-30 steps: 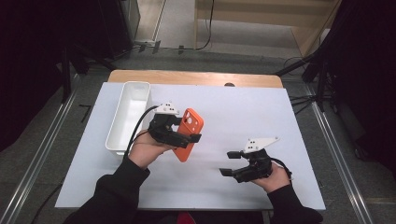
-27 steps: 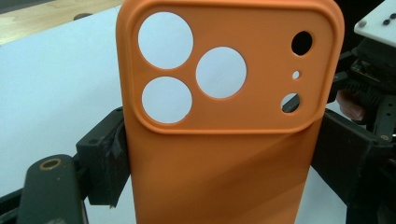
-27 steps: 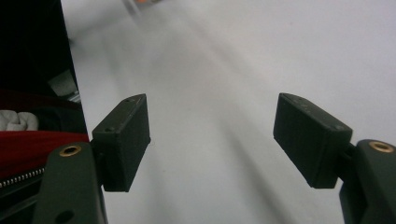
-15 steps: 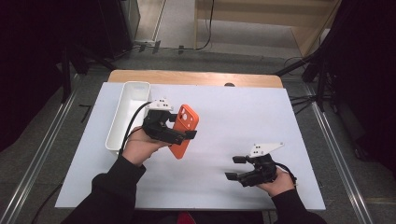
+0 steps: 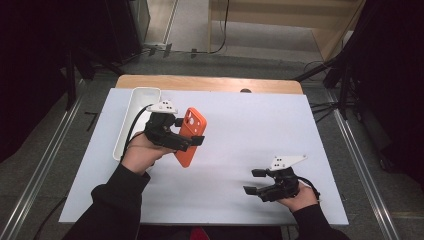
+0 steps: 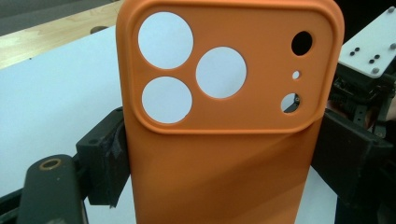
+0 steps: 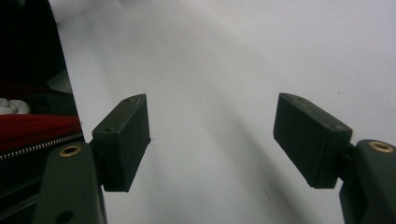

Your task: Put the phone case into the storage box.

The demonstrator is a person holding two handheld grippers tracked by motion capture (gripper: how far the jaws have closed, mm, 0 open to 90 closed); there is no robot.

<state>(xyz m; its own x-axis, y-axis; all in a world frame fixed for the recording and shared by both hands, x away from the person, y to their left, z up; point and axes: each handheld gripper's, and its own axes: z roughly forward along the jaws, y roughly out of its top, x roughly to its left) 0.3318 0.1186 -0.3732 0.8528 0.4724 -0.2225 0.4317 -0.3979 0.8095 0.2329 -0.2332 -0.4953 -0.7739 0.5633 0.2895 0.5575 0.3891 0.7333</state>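
Observation:
An orange phone case [image 5: 189, 135] with round camera cut-outs hangs above the white table, clamped by its long sides in my left gripper [image 5: 186, 138]. In the left gripper view the orange phone case [image 6: 224, 140] stands upright between the two black jaws, its back face toward the camera. My right gripper [image 5: 252, 182] rests low near the table's front right, open, its jaws pointing left. The right gripper view shows the right gripper [image 7: 212, 140] with bare white table between its jaws.
A long white tray [image 5: 131, 117] lies along the left side of the white table [image 5: 250, 125], just left of my left hand. A wooden strip [image 5: 210, 84] runs along the far edge. Metal rails and cables lie on the floor around.
My left gripper has carried the orange case slightly left and away from me. My right gripper has drawn back toward the front right edge.

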